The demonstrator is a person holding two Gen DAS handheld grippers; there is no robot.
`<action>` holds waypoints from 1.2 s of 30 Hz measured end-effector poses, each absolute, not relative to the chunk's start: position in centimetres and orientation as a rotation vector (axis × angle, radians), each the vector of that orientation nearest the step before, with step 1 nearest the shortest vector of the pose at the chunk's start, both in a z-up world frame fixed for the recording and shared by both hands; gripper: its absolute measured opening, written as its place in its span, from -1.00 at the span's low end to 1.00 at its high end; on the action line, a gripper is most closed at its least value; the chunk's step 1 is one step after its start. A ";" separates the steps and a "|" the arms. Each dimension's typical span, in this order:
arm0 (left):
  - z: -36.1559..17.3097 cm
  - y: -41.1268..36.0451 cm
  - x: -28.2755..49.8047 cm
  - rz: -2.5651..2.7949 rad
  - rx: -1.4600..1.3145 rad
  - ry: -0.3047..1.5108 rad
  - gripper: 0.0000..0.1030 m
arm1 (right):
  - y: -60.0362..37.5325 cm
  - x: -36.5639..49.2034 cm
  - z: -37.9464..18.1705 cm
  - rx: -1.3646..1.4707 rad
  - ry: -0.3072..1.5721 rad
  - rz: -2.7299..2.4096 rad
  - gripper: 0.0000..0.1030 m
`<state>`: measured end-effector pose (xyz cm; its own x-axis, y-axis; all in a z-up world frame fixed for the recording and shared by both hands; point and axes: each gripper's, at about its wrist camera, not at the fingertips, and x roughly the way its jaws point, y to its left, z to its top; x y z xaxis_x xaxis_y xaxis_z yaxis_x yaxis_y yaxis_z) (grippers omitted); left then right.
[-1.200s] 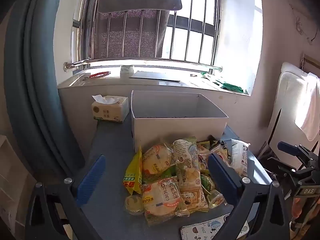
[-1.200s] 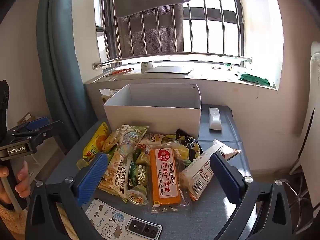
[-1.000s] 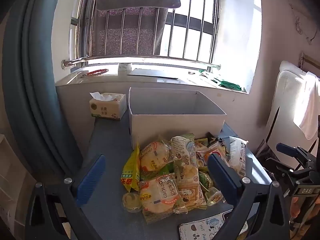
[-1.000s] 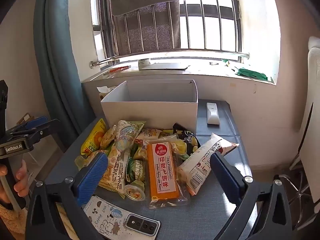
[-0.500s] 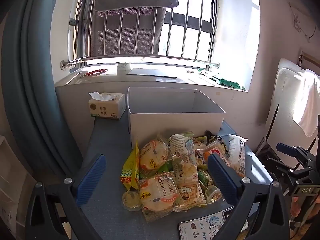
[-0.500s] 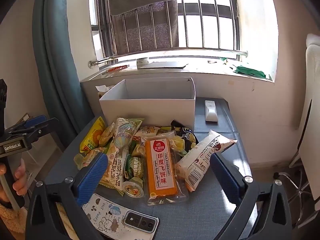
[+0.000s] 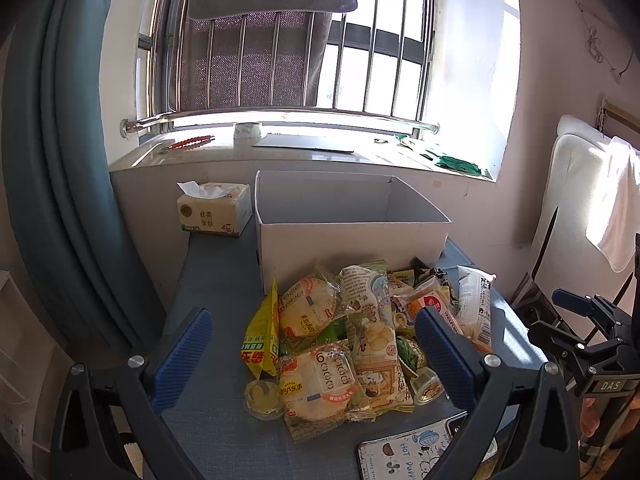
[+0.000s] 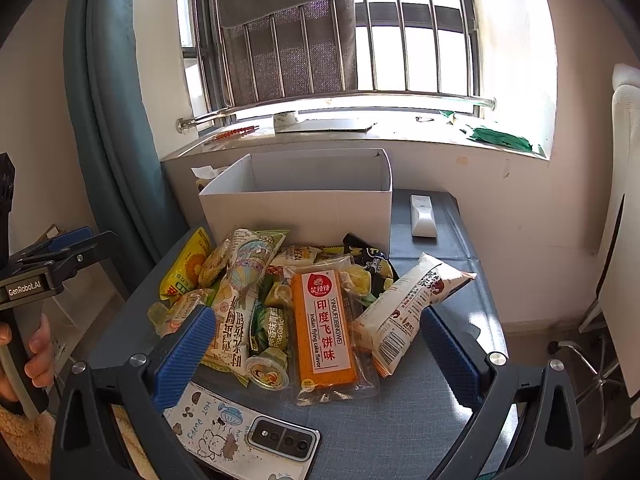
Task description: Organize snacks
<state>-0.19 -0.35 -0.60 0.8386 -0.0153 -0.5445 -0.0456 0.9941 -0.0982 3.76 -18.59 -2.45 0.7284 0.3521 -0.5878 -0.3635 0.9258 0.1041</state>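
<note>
A heap of snack packets (image 7: 360,332) lies on the grey table in front of an empty white box (image 7: 352,236). In the right wrist view the heap shows an orange flying-cake packet (image 8: 324,328), a long white packet (image 8: 404,308) and a yellow packet (image 8: 184,268), with the white box (image 8: 296,208) behind. My left gripper (image 7: 314,358) is open and empty, above the near side of the heap. My right gripper (image 8: 318,354) is open and empty, above the heap's near edge.
A tissue pack (image 7: 214,214) stands left of the box. A white remote (image 8: 422,216) lies right of the box. A phone in a cartoon case (image 8: 244,436) lies at the table's near edge. A windowsill runs behind; a blue curtain (image 7: 52,160) hangs at left.
Both grippers have drawn back and risen slightly, so the heap and box sit a little further away in both views. Both jaws stay open.
</note>
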 end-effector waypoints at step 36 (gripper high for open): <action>-1.1 0.2 -0.3 0.034 -0.109 0.594 1.00 | -18.2 3.6 -3.2 -0.027 0.663 0.404 1.00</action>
<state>-0.32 0.21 -1.08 0.8284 0.0007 -0.5601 -0.0637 0.9936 -0.0930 3.61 -18.21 -3.20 0.7134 0.3560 -0.6036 -0.3730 0.9221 0.1029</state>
